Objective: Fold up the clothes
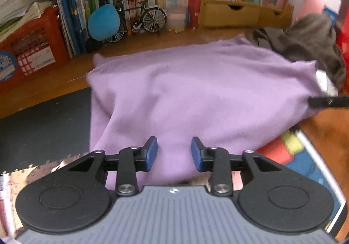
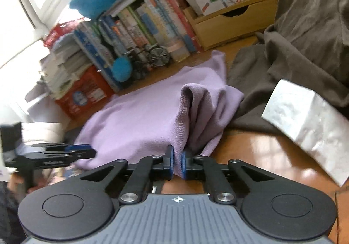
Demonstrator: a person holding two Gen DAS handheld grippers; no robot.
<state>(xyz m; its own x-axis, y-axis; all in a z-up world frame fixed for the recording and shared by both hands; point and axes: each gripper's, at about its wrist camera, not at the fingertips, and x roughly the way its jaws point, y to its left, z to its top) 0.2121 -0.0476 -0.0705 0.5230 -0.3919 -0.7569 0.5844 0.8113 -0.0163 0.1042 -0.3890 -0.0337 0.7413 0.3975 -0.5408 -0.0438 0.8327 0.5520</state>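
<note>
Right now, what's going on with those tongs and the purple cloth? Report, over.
Left tongs open over purple cloth. Right tongs shut on its hemmed edge. Grey garment and white paper bag crowd the right side.

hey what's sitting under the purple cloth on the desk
The purple cloth lies on the wooden desk, overlapping a black mat and colourful printed sheets. Anything beneath its middle is hidden.

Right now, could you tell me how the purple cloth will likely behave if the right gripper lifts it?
The purple cloth looks floppy: it bunches in folds where the right gripper pinches its hem. It probably drapes and sags when lifted, and likely weighs little. The open left gripper grips nothing, so that side may trail.
</note>
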